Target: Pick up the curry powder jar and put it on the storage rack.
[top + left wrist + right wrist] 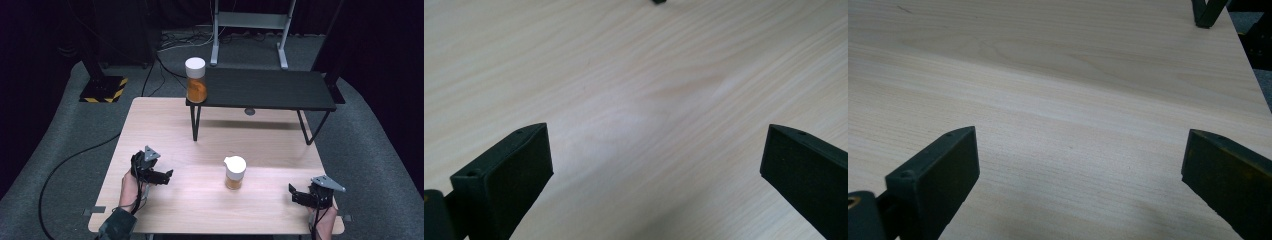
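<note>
A short jar with orange contents and a white lid [235, 172] stands on the wooden table [200, 200] near its middle. A taller jar of the same kind [195, 80] stands on the left end of a low black shelf [270, 89] at the table's far side. My left gripper [168, 175] rests at the table's left, open, its jaws wide apart over bare wood [654, 150]. My right gripper [292, 192] sits near the front right corner, also open, with nothing between its jaws [1078, 160]. Both grippers are well apart from the short jar.
The black shelf stands on thin legs [195, 122] on the far half of the table; one leg foot [1205, 15] shows in the right gripper view. Cables [65, 165] run over the grey floor to the left. A striped black-and-yellow base [105, 89] and a metal stand [250, 30] lie beyond.
</note>
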